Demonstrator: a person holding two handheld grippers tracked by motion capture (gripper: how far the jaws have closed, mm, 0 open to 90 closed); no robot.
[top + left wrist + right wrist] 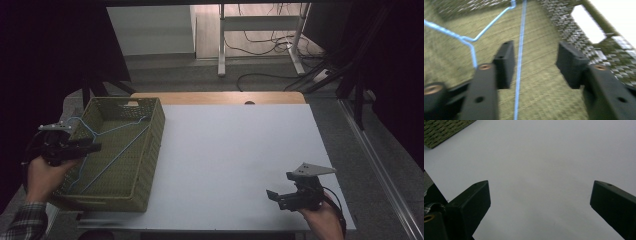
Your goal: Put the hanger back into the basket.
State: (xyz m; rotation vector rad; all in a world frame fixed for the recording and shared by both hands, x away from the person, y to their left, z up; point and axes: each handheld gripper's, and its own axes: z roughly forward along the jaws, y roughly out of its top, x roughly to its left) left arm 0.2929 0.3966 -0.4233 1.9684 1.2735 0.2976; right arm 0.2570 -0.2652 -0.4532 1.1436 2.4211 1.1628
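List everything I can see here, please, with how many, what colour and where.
basket: one, olive green woven, left side of the table.
hanger: one, light blue wire, lying inside the basket; one of its wires runs between the left gripper's jaws in the left gripper view.
table: one, white top with a wooden strip at the far edge.
desk frame: one, white, on the floor beyond the table.
cables: several, dark, on the floor near the desk frame.
left gripper: one, black, over the basket's left edge, jaws open.
right gripper: one, black, near the table's right front corner, jaws open.
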